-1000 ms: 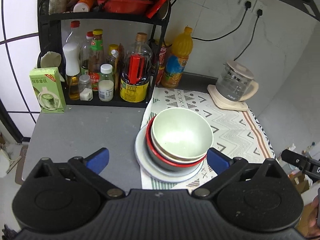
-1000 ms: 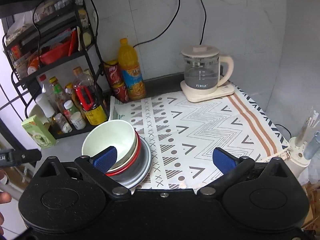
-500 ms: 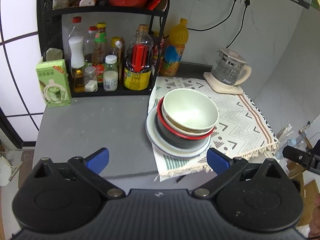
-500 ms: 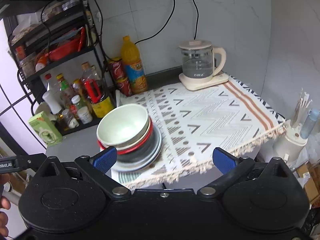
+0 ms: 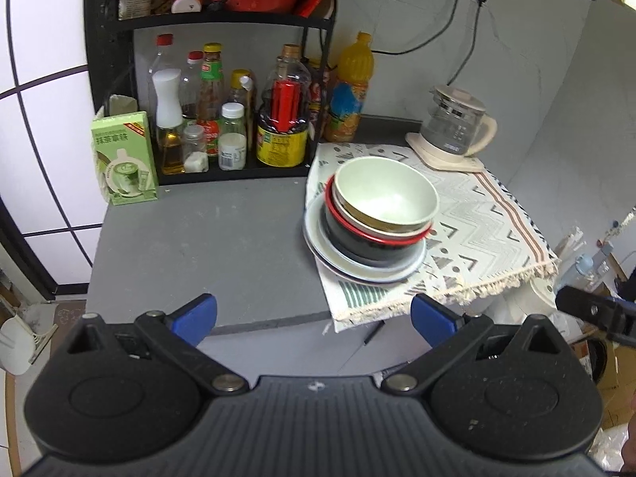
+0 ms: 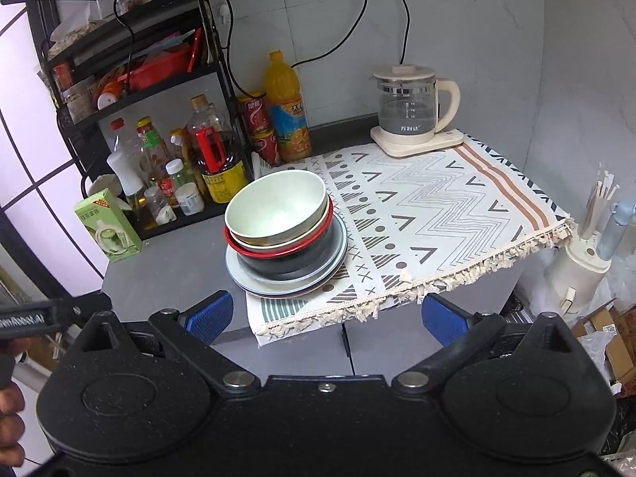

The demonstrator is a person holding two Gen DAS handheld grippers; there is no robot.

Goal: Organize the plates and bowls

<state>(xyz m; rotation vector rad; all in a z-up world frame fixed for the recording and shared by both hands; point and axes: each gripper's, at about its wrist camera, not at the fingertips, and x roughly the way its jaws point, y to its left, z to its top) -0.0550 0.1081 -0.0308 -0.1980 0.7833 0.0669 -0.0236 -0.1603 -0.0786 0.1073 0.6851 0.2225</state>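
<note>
Where patterned cloth (image 6: 437,214) overhangs grey counter (image 5: 206,238), tiled wall (image 6: 469,39) behind.

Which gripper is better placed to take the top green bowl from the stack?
Probably left. The left gripper is open with the green bowl nearly centred ahead; from the right gripper, also open, it lies off to the left.
</note>
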